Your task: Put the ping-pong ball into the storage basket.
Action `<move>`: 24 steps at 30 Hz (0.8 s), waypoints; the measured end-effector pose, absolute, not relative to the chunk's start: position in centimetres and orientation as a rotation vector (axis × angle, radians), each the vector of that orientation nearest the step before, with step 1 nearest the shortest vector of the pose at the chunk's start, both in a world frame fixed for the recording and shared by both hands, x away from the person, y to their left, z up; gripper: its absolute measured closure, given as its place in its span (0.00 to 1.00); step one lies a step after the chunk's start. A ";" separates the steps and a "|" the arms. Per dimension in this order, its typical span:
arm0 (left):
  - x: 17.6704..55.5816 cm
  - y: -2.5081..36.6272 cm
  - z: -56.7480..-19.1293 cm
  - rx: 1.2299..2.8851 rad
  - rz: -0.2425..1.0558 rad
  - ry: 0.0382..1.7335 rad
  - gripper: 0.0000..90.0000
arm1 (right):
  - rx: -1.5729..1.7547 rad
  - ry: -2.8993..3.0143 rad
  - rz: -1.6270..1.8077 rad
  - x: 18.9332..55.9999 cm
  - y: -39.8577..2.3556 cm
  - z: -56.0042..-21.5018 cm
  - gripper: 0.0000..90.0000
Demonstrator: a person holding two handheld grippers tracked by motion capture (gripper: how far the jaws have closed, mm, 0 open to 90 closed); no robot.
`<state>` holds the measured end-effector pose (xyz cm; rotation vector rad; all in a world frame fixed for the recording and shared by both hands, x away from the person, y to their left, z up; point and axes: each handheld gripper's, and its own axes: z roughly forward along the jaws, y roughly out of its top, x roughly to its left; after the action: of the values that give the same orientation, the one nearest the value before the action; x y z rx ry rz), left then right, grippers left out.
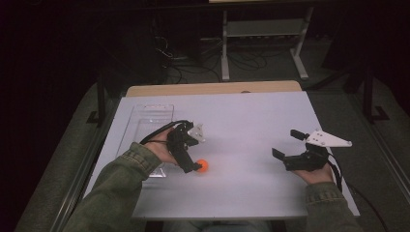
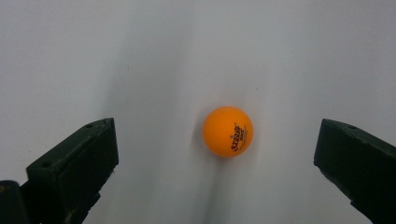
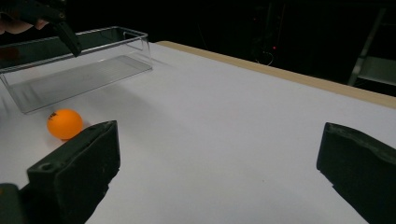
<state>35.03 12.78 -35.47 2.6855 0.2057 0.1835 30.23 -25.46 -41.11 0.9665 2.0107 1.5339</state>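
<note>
The small orange plastic ball with dark printed lettering (image 2: 228, 131) rests on the white tabletop (image 1: 241, 125), just beside the near right corner of the clear rectangular plastic tray (image 1: 145, 121), apart from it. The left gripper (image 1: 192, 155) is poised over the ball with its jaws released and wide; in the left gripper view the ball lies between them, somewhat nearer the right-hand jaw, touching neither. Being round, it has no long axis to align with, so centring and descent appear to be all the grasp depends on. The right gripper (image 1: 286, 143) is well apart on the far side of the table, jaws likewise released and holding nothing; in its own view the ball (image 3: 65, 123) sits beyond its left-hand jaw. The left hand is plainly the nearer. Risk noted: an off-centre closure could roll the ball away.
</note>
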 end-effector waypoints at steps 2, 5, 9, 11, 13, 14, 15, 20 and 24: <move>35.0 12.7 -35.6 2.691 0.182 0.200 0.01 | 0.967 2.011 1.534 30.2 -25.5 -41.1 0.00; 35.0 12.6 -35.7 2.684 0.169 0.203 0.04 | 0.965 2.011 1.535 30.2 -25.5 -41.1 0.00; 35.0 12.5 -36.2 2.687 0.154 0.208 0.04 | 0.966 2.011 1.536 30.2 -25.5 -41.1 0.00; 35.0 12.4 -36.4 2.692 0.151 0.206 0.04 | 0.966 2.011 1.536 30.2 -25.5 -41.1 0.00; 35.0 12.3 -36.6 2.691 0.147 0.200 0.04 | 0.967 2.011 1.537 30.2 -25.5 -41.1 0.00; 35.0 12.3 -36.8 2.691 0.142 0.199 0.04 | 0.966 2.011 1.535 30.2 -25.5 -41.1 0.00; 35.0 12.3 -36.9 2.689 0.143 0.198 0.04 | 0.966 2.011 1.536 30.2 -25.5 -41.1 0.00; 35.0 12.0 -37.5 2.711 0.136 0.184 0.04 | 0.964 2.011 1.537 30.2 -25.5 -41.1 0.00; 34.9 11.7 -37.8 2.723 0.122 0.175 0.05 | 0.962 2.011 1.538 30.2 -25.5 -41.1 0.00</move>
<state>34.88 11.68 -37.82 2.7230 0.1748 0.1223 30.20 -25.48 -41.10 0.9624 2.0110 1.5376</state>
